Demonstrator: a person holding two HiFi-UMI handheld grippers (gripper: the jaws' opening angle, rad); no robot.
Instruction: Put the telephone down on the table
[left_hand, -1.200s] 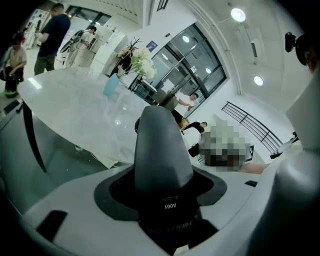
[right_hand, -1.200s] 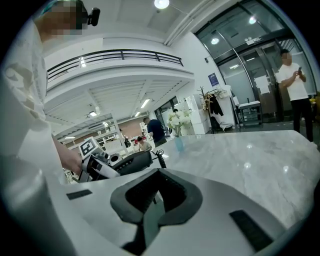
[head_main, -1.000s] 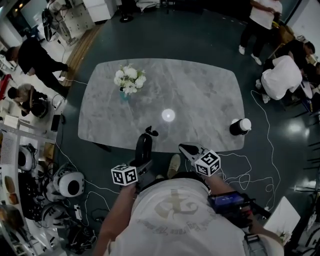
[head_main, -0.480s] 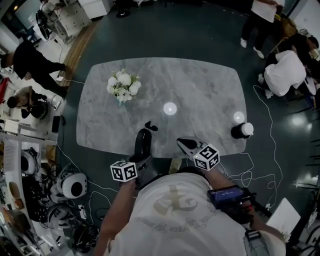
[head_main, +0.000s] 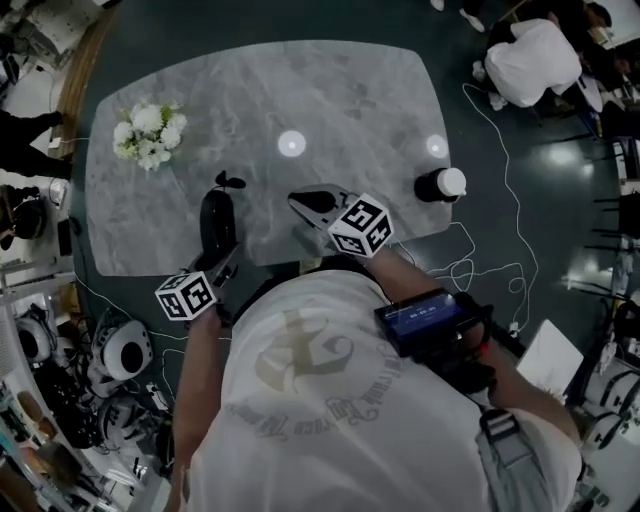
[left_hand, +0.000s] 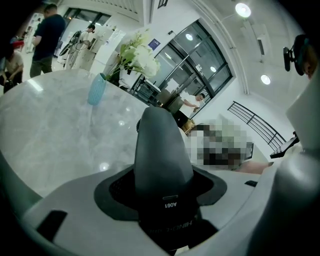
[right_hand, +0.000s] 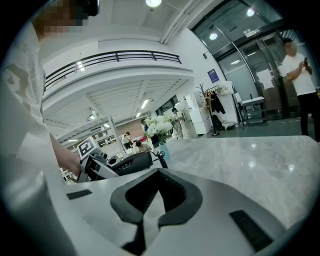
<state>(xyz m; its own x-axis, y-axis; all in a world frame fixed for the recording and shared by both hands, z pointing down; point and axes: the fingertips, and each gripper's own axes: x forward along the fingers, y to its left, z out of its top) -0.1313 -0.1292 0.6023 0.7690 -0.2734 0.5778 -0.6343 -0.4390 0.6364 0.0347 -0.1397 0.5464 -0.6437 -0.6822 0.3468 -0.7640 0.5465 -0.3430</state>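
**A:** Where is the telephone (head_main: 217, 222)?

**B:** It's a black handset, clamped in the left gripper (head_main: 222, 262), whose jaws are spread wide around it. It's over the near left edge of the marble table (head_main: 340, 90), possibly not touching. The right gripper (head_main: 308, 199) is closed and empty.

**A:** Any risk?

**B:** Released that near the edge, it could tip off.

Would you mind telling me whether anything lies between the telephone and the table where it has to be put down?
Nothing visible does. The left hand-held gripper holds the telephone over bare table near its front edge; the flower vase stands off to its left, the lidded jar far to its right.
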